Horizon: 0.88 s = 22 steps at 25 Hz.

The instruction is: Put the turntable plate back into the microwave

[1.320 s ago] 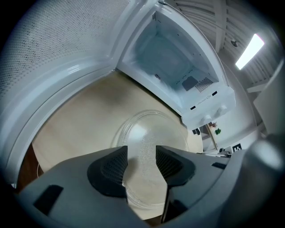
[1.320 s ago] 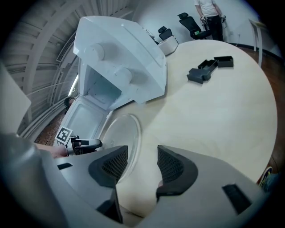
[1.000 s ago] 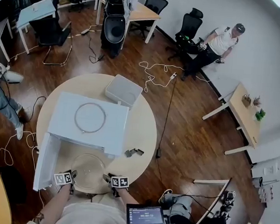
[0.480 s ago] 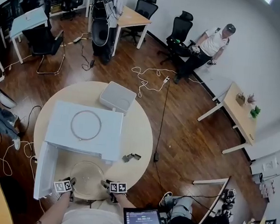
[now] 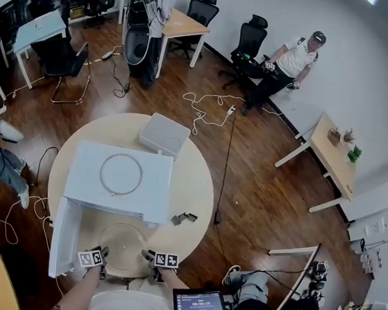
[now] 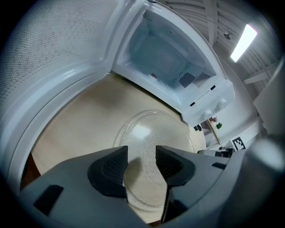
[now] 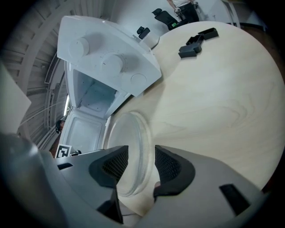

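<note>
The clear glass turntable plate (image 5: 122, 241) lies on the round wooden table (image 5: 192, 184), in front of the white microwave (image 5: 118, 178). The microwave's door (image 5: 64, 228) hangs open to the left. My left gripper (image 5: 99, 252) is at the plate's left rim and my right gripper (image 5: 151, 256) at its right rim. In the left gripper view the gripper (image 6: 141, 162) is open, its jaws either side of the plate (image 6: 156, 142), facing the empty cavity (image 6: 164, 58). In the right gripper view the gripper (image 7: 141, 162) is open astride the plate's rim (image 7: 133, 151).
A metal ring (image 5: 120, 174) lies on top of the microwave. A white box (image 5: 163, 134) stands behind it. Small black parts (image 5: 182, 218) lie on the table to the right of the plate. The table's front edge is just under my grippers. Cables cross the floor.
Both grippers have stayed at the plate's two sides, closing in slightly. The head view has shifted a little. The plate has not visibly moved.
</note>
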{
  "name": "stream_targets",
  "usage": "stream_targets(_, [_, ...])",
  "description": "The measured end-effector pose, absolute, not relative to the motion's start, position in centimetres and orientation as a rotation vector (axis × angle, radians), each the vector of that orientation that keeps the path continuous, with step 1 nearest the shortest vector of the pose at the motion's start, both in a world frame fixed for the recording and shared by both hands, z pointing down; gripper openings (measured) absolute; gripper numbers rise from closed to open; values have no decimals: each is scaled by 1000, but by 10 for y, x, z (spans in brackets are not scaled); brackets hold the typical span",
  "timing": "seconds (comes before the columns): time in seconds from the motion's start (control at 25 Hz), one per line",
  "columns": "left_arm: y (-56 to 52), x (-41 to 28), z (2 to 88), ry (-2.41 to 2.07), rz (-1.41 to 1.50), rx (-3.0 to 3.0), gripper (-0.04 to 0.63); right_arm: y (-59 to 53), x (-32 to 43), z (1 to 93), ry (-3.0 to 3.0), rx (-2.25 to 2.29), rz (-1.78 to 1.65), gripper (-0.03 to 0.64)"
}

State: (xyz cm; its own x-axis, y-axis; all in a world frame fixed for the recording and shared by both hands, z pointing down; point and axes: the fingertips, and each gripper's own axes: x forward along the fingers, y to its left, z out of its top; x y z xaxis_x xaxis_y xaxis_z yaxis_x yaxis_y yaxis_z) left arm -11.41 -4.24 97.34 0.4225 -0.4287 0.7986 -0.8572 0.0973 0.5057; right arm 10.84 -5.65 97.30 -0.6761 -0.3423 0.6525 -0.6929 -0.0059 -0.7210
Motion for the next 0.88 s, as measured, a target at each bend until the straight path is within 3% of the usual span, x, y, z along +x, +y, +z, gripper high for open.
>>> stream_targets(0.88, [-45, -126, 980, -1155, 333, 1458, 184, -52, 90, 984, -1877, 1205, 2008, 167])
